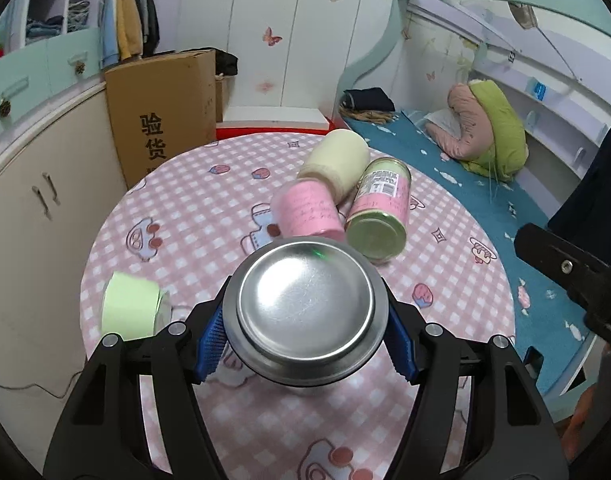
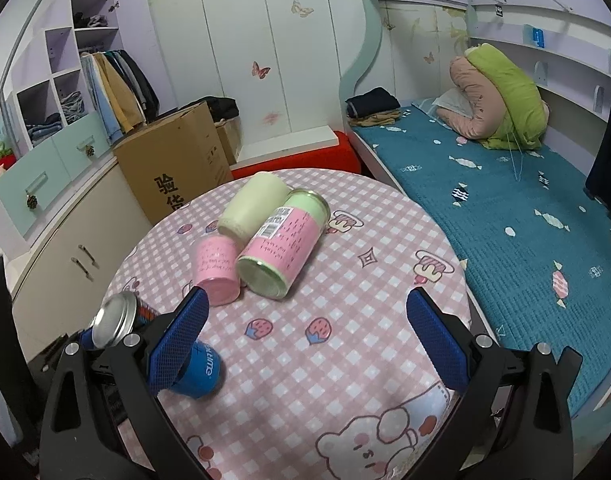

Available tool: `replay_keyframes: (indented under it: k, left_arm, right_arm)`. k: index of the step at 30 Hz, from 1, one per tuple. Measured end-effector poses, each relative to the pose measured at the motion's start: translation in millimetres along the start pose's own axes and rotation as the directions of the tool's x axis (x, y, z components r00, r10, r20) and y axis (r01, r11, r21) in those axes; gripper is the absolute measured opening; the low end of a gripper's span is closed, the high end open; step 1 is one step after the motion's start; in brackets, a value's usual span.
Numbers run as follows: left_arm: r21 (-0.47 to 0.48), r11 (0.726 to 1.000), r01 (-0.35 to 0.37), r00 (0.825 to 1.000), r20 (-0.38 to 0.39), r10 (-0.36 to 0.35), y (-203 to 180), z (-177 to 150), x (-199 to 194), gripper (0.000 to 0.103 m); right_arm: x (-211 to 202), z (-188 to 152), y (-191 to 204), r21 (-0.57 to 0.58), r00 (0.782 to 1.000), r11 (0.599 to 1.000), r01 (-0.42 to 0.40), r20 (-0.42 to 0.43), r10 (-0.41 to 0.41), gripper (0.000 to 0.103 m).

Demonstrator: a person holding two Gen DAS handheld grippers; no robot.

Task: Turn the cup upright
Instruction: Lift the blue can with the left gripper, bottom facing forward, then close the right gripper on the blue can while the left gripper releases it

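The left claw (image 1: 305, 344) is clamping the blue cup with a steel base (image 1: 305, 304), its blue pads pressing both sides, the shiny bottom facing the camera. From the right wrist view the same cup (image 2: 117, 320) is tilting above the pink checked bench (image 2: 345, 340), apparently mid-turn toward upright; a side grip lets the wrist roll it over. The right claw (image 2: 309, 340) is hanging spread apart, holding nothing, probably keeping out of the way. A pink cup (image 2: 217, 272), a cream cup (image 2: 253, 208) and a pink-and-green cup (image 2: 285, 248) are lying clustered together near the bench's far side.
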State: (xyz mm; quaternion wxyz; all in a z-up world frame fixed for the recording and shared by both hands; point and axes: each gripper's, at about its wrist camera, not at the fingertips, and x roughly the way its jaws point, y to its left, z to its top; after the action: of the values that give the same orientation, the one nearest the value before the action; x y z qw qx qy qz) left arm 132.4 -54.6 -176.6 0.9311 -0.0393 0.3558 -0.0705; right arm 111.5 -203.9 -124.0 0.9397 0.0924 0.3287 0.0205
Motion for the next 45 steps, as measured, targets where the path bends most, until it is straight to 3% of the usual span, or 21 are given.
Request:
replay_keyframes:
  k: [3, 11, 14, 16, 20, 27, 33, 35, 37, 38, 45]
  left_arm:
    - [-0.018, 0.999, 0.028, 1.000, 0.006, -0.028, -1.6, 3.5, -0.1, 0.067]
    - [0.020, 0.999, -0.040, 0.991, 0.129, 0.037, -15.7, 15.3, 18.8, 0.067]
    - [0.015, 1.000, -0.019, 0.996, 0.092, 0.017, -12.2, 2.8, 26.1, 0.067]
    - [0.021, 1.000, -0.023, 0.993, 0.118, 0.020, -11.4, -5.9, 18.0, 0.067]
    - [0.013, 1.000, 0.008, 0.996, 0.093, -0.009, -5.9, -14.3, 5.6, 0.067]
    - [-0.028, 0.999, 0.046, 0.999, 0.015, -0.045, 4.8, -42.9, -11.5, 0.067]
    - [-0.043, 0.995, 0.086, 0.994, -0.059, -0.088, 4.1, -66.5, 3.5, 0.067]
    - [-0.059, 0.994, 0.095, 0.993, -0.065, -0.099, 6.0, -67.7, 4.4, 0.068]
    - [-0.080, 0.990, 0.119, 0.991, -0.049, -0.124, 10.3, -66.9, -1.5, 0.079]
    - [-0.089, 0.987, 0.131, 0.990, -0.037, -0.135, 12.8, -65.1, -5.4, 0.090]
    - [-0.123, 0.977, 0.173, 0.984, -0.011, -0.175, 37.7, -45.6, -32.9, 0.092]
  right_arm:
    - [-2.3, -4.5, 3.7, -0.002, 1.000, 1.000, -0.008, -0.002, 0.008, 0.096]
    - [-7.6, -7.3, 2.6, 0.008, 1.000, 1.000, 0.008, 0.012, -0.008, 0.096]
    - [-5.3, -10.0, 0.0, 0.009, 1.000, 1.000, 0.015, 0.006, -0.015, 0.096]
    - [-3.7, -12.2, -0.4, 0.007, 1.000, 1.000, 0.018, 0.000, -0.018, 0.096]
    - [-3.2, -16.0, 0.4, 0.008, 1.000, 1.000, 0.022, -0.005, -0.022, 0.096]
    - [-10.8, -25.9, 9.6, 0.003, 1.000, 1.000, 0.008, -0.007, -0.008, 0.096]
    - [-13.4, -36.6, 16.8, -0.007, 1.000, 1.000, 0.009, -0.020, -0.009, 0.096]
    - [-14.3, -38.8, 19.8, -0.012, 1.000, 1.000, 0.013, -0.024, -0.013, 0.096]
    - [-15.3, -41.1, 22.2, -0.017, 0.999, 1.000, 0.019, -0.029, -0.019, 0.096]
    - [-15.9, -41.4, 23.0, -0.017, 0.999, 1.000, 0.020, -0.030, -0.021, 0.096]
    - [-23.4, -35.6, 35.2, -0.020, 1.000, 1.000, 0.017, -0.014, -0.018, 0.096]
